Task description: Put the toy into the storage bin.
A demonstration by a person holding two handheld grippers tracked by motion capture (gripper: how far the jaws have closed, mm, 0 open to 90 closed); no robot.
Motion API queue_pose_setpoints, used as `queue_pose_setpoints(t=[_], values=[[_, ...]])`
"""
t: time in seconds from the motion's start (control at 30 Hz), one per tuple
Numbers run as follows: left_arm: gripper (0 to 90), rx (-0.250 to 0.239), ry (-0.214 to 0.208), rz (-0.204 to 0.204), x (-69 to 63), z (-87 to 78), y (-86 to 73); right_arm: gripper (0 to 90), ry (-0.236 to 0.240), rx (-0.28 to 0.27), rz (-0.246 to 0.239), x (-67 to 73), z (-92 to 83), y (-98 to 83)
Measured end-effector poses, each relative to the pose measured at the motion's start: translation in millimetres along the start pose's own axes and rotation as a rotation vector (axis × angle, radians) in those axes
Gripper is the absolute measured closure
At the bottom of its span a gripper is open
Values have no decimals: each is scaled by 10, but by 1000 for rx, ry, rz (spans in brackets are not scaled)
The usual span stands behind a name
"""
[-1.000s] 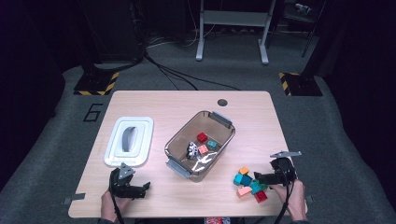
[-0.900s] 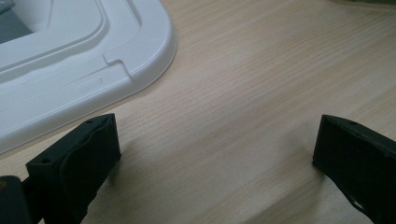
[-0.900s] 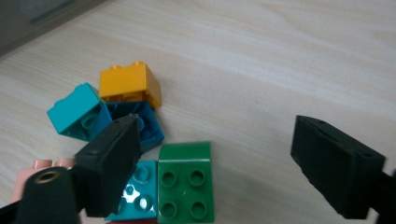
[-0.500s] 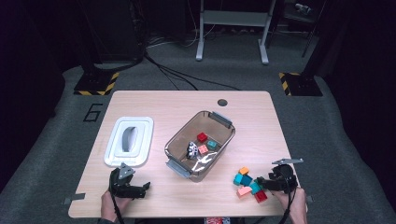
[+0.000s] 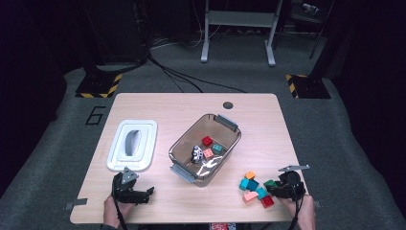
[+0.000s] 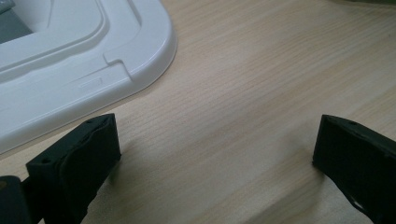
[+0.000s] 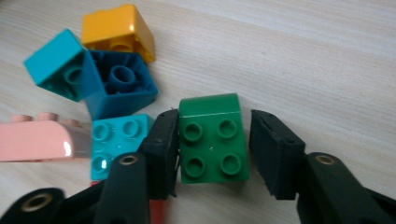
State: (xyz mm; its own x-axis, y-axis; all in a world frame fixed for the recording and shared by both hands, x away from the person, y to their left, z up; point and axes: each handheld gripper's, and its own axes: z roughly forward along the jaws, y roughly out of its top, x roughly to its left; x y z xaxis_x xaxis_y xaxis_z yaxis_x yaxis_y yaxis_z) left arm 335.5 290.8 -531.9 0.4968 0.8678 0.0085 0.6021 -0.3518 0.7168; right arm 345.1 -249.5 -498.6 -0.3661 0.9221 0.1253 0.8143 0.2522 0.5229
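A green brick (image 7: 212, 140) lies studs-up between the jaws of my right gripper (image 7: 212, 150), which have just been closing on it. The left jaw touches the brick's side and a thin gap remains at the right jaw. In the high view the right gripper (image 5: 276, 189) is at the right end of a small heap of loose bricks, with the green brick (image 5: 269, 183) at its tips. My left gripper (image 5: 146, 193) rests open on the table's front left, with bare wood between its jaws (image 6: 215, 154).
Orange (image 7: 117, 29), teal (image 7: 57, 63), blue (image 7: 122, 86) and pink (image 7: 35, 140) bricks crowd just left of the green one. A clear brown bin (image 5: 231, 123) with several bricks stands mid-table. Its white lid (image 5: 144, 128) lies at the left, its corner (image 6: 93, 56) ahead of the left gripper.
The right gripper's jaws have narrowed around the green brick and the hand has edged slightly nearer the table's front. The left gripper has stayed where it was.
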Motion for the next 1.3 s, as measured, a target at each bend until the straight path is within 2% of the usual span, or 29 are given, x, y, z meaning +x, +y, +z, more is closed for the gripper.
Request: queue_pose_setpoints(t=[0.13,0.23,0.5,0.53,0.57,0.6,0.63,0.67,0.87,0.93,0.97,1.03,1.17,1.3], values=[[5,0,0,0,0,0,0,575,-21,3,-20,32,10,14],[5,0,0,0,0,0,0,587,-19,-3,-26,50,3,42],[5,0,0,0,0,0,0,588,-12,-43,13,23,10,123],[5,0,0,1,1,0,0,588,-9,-55,6,11,9,139],[5,0,0,0,0,0,0,588,-7,-54,26,20,-4,155],[5,0,0,0,0,0,0,588,-11,-67,19,12,-5,174],[5,0,0,1,1,0,0,588,-12,-66,32,20,-13,188],[5,0,0,0,0,0,0,588,-13,-84,24,13,-14,213],[5,0,0,0,0,0,0,588,-16,-107,9,41,-42,353],[5,2,-3,1,2,-2,1,588,-19,-120,-10,40,-48,415],[5,0,0,0,0,0,0,588,-18,-120,6,53,-52,432],[5,0,0,0,0,0,0,587,-23,-134,-8,44,-53,478],[5,0,0,0,0,0,0,588,-15,-147,2,53,-51,567],[5,-3,1,2,1,2,0,588,-16,-163,-9,53,-53,647]])
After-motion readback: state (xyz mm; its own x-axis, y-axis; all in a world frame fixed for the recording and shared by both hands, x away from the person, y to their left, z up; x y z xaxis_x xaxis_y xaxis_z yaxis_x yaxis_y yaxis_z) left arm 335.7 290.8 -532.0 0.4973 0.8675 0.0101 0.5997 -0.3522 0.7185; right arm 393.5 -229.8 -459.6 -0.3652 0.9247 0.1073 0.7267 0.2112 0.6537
